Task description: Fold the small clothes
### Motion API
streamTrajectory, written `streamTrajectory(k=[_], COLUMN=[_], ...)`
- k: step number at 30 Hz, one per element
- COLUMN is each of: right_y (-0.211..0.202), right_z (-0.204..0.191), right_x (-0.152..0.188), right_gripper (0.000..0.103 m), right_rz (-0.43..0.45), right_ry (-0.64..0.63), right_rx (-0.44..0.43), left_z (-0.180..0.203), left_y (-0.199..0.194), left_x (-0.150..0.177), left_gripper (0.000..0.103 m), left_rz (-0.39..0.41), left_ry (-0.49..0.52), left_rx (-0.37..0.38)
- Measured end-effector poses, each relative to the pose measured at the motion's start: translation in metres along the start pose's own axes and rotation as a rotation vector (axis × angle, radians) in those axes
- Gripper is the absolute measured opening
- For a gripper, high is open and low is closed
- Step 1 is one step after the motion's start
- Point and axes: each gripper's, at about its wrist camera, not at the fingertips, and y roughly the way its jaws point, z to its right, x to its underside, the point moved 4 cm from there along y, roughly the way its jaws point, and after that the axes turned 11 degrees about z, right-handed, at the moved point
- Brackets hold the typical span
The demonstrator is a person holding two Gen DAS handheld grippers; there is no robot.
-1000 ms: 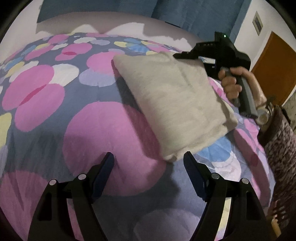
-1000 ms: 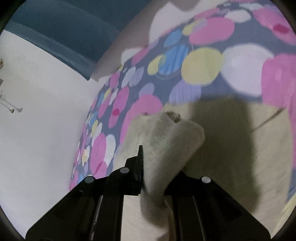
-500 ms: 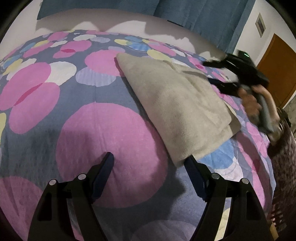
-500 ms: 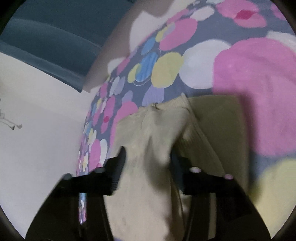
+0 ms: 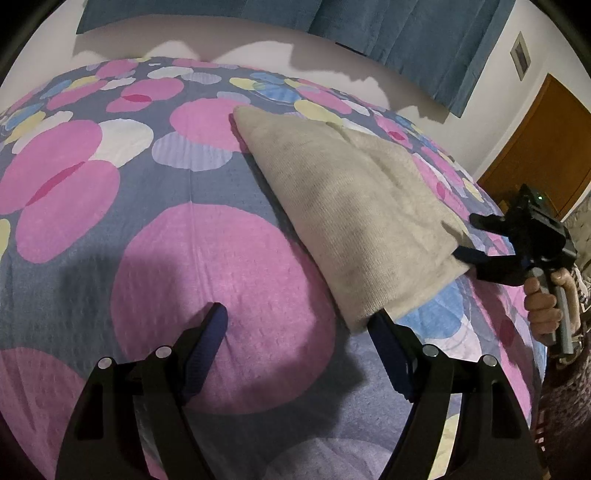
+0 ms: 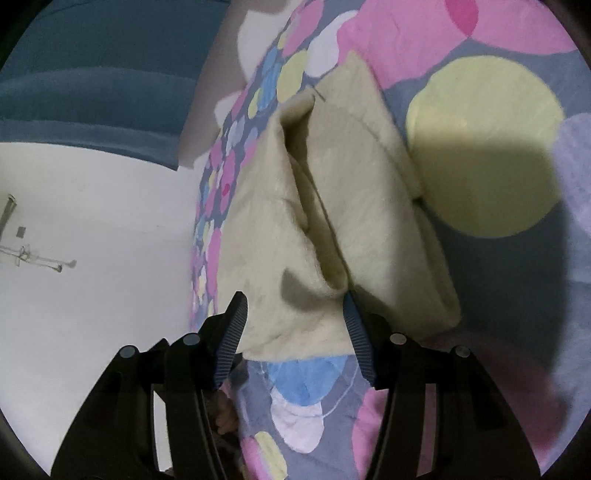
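Observation:
A beige knitted cloth [image 5: 351, 206] lies folded flat on the bed, its layers stacked and a crease running along it [image 6: 332, 206]. My left gripper [image 5: 297, 314] is open low over the bedspread, its right finger beside the cloth's near corner. My right gripper [image 5: 467, 238] is at the cloth's right-hand corner, held by a hand [image 5: 539, 306]. In the right wrist view it [image 6: 293, 301] stands open with the cloth's near edge lying loose between the fingers; the pads do not press on it.
The bedspread [image 5: 221, 266] is grey-blue with big pink, yellow and blue circles. A blue curtain [image 5: 369, 29] hangs behind the bed and a brown door [image 5: 535, 158] is at the right. A white wall [image 6: 92, 221] fills the left of the right wrist view.
The right gripper let go of the cloth's raised far corner and came down and back to its near right corner. The cloth dropped flat onto the bed. The left gripper held still.

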Motion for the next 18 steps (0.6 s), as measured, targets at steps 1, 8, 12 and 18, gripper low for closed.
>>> streamTrajectory(k=[1, 8, 12, 18], right_y=[0.005, 0.024, 0.014, -0.025], right_z=[-0.001, -0.011, -0.016, -0.018], right_x=[-0.001, -0.005, -0.008, -0.008], right_gripper=[0.053, 0.03, 0.006, 0.005], right_rz=[0.004, 0.023, 0.049, 0.129], right_ry=[-0.001, -0.004, -0.08, -0.182], right_rx=[0.003, -0.02, 0.002, 0.029], left_z=[0.0, -0.001, 0.001, 0.019], left_y=[0.0, 0.0, -0.003, -0.024], left_x=[0.0, 0.0, -0.001, -0.012], left_gripper=[0.076, 0.076, 0.076, 0.076], left_rz=[0.0, 0.001, 0.008, 0.044], left_ry=[-0.001, -0.003, 0.005, 0.011], left_rx=[0.0, 0.001, -0.015, 0.068])
